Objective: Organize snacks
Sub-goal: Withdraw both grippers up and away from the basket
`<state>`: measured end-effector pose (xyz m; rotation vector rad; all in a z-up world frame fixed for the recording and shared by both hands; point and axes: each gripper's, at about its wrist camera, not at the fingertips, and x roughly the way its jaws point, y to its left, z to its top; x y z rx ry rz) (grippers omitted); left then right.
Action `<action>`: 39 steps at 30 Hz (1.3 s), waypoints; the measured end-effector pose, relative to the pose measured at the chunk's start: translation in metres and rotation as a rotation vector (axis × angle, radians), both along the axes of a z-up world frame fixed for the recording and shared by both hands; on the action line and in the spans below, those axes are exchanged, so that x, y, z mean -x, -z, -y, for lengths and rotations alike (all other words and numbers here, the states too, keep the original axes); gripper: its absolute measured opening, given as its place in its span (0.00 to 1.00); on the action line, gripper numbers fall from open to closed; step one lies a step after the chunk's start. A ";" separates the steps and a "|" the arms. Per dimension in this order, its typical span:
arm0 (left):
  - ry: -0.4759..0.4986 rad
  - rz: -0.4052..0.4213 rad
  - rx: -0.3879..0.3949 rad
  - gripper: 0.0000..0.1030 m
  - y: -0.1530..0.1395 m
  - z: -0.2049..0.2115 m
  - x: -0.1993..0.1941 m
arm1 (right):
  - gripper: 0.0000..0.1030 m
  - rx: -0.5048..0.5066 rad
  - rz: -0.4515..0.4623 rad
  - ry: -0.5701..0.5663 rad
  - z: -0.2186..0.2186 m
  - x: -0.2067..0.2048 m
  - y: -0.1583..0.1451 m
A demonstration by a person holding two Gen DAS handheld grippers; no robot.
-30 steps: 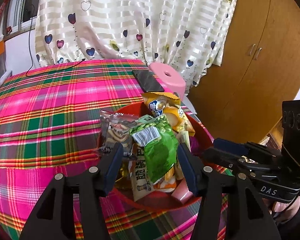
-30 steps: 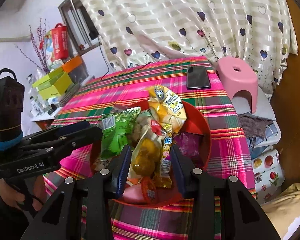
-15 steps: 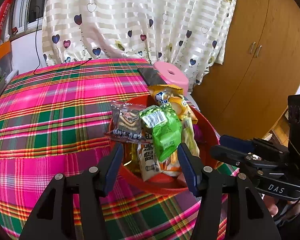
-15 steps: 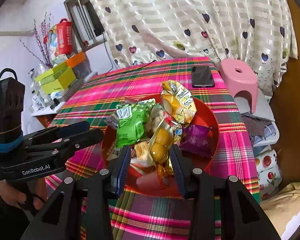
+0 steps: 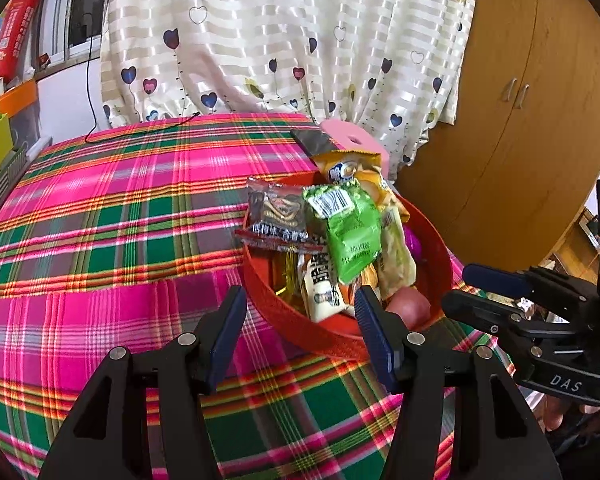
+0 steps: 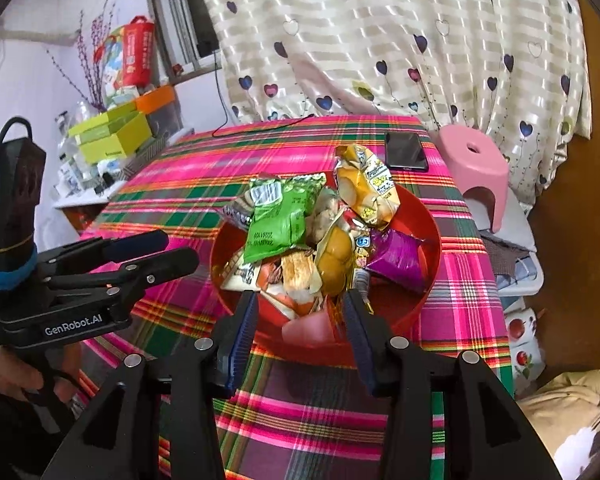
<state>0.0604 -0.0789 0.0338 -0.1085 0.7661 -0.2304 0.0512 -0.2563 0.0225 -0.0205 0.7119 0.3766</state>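
- Snacks (image 6: 284, 216) fill the red bowl (image 6: 428, 240), now farther up-frame: you have backed away.
- Right gripper (image 6: 300, 312): jaws opening, empty.
- Left gripper (image 5: 300, 312): jaws apart, empty.

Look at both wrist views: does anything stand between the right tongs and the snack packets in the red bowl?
Nothing visible does. The right tongs, jaws opening and empty, sit at the near rim of the red bowl, where the snack packets lie uncovered. The left tongs are off to the side.
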 end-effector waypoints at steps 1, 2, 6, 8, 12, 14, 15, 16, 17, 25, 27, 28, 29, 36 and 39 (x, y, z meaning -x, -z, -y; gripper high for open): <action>0.000 -0.001 0.000 0.56 0.001 0.000 0.002 | 0.41 0.010 0.011 -0.002 -0.002 0.003 0.000; -0.001 0.000 -0.002 0.56 0.001 0.001 0.003 | 0.42 0.020 0.023 -0.006 -0.004 0.006 -0.001; -0.001 0.002 -0.015 0.56 0.001 0.003 0.008 | 0.42 0.051 0.045 -0.001 -0.007 0.011 -0.002; 0.002 0.001 -0.020 0.56 0.001 0.004 0.010 | 0.44 0.055 0.044 0.008 -0.006 0.011 -0.002; 0.010 -0.016 -0.009 0.56 0.003 0.004 0.011 | 0.45 0.055 0.044 0.024 -0.004 0.012 -0.002; 0.006 -0.026 0.000 0.56 0.005 0.003 0.011 | 0.45 0.050 0.038 0.025 -0.003 0.012 -0.002; 0.004 -0.030 0.003 0.56 0.006 0.002 0.011 | 0.45 0.047 0.034 0.027 -0.002 0.011 -0.002; 0.002 -0.034 0.007 0.56 0.007 0.002 0.010 | 0.45 0.045 0.029 0.027 -0.002 0.011 -0.001; 0.000 -0.037 0.009 0.56 0.007 0.002 0.010 | 0.45 0.040 0.023 0.025 -0.002 0.011 0.000; -0.001 -0.027 -0.007 0.56 0.007 0.007 0.012 | 0.45 0.010 -0.014 0.007 -0.004 0.010 0.004; 0.001 -0.026 -0.008 0.56 0.006 0.007 0.012 | 0.45 0.010 -0.015 0.008 -0.004 0.009 0.005; 0.002 -0.025 -0.009 0.56 0.006 0.008 0.012 | 0.45 0.010 -0.015 0.008 -0.004 0.009 0.005; 0.003 -0.026 -0.011 0.56 0.006 0.008 0.012 | 0.45 0.010 -0.016 0.010 -0.003 0.009 0.005; 0.003 -0.030 -0.035 0.56 0.007 0.013 0.009 | 0.45 0.003 -0.027 0.021 0.000 0.007 0.008; 0.001 -0.033 -0.042 0.56 0.007 0.014 0.008 | 0.45 0.001 -0.029 0.023 0.001 0.006 0.009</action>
